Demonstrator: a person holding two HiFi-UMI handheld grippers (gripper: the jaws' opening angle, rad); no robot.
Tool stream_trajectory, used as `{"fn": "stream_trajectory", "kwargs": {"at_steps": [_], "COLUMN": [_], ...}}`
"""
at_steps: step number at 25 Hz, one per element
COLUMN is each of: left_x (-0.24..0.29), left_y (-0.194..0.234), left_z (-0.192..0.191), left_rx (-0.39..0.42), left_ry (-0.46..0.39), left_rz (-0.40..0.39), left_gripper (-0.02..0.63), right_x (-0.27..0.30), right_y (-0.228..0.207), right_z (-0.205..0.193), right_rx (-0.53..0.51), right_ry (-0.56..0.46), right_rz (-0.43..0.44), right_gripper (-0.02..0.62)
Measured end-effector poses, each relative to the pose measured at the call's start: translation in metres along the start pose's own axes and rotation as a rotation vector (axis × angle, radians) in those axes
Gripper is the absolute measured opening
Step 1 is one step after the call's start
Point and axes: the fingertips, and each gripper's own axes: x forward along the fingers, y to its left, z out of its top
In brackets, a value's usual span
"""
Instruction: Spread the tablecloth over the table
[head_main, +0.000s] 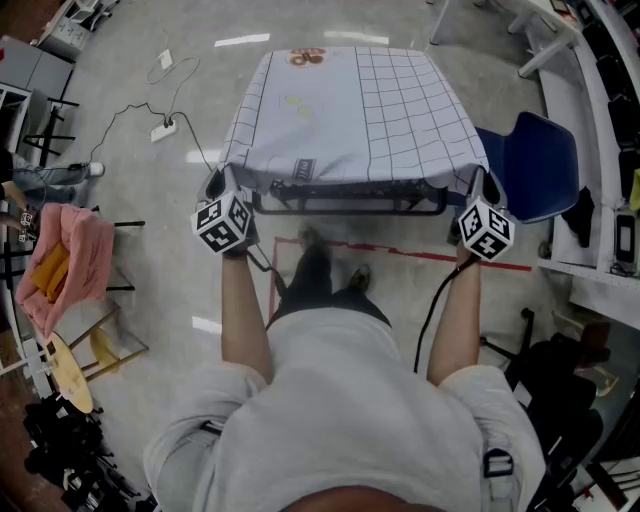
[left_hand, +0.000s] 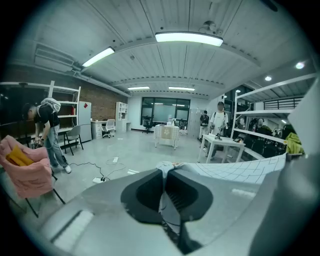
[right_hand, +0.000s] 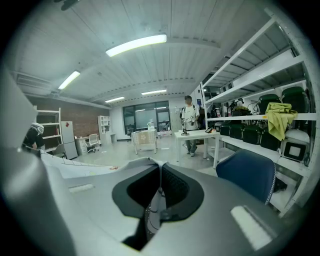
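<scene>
A white tablecloth (head_main: 350, 110) with a thin dark grid lies draped over a small table (head_main: 350, 205), its near edge hanging down. My left gripper (head_main: 215, 188) is shut on the cloth's near left corner; in the left gripper view the tablecloth (left_hand: 240, 172) runs off to the right from the left gripper (left_hand: 168, 171), pinched between the jaws. My right gripper (head_main: 482, 190) is shut on the near right corner. In the right gripper view the right gripper (right_hand: 157, 165) clamps a fold, and the tablecloth (right_hand: 75, 170) stretches away to the left.
A blue chair (head_main: 535, 165) stands right of the table. A power strip and cable (head_main: 162, 128) lie on the floor at left. A stand draped in pink cloth (head_main: 65, 260) is at the left edge. Shelving (head_main: 610, 150) lines the right side. Red tape (head_main: 400, 252) marks the floor.
</scene>
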Motion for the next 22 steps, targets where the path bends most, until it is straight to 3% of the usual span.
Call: {"fn": "stream_trajectory", "kwargs": {"at_steps": [18,22], "left_x": [-0.018,-0.001], "left_y": [-0.002,-0.006], "left_z": [-0.011,-0.004], "left_rx": [-0.012,-0.027], "left_ry": [0.015,0.017], "left_rz": [0.034,0.051], "left_gripper": [0.023,0.023], "right_x": [0.001,0.018], "right_y": [-0.005,-0.011], "right_z": [0.002,0.000], "right_rx": [0.009,-0.010], "right_ry": [0.001,0.030], "right_rz": [0.031,0.048], "right_gripper": [0.008,0.008]}}
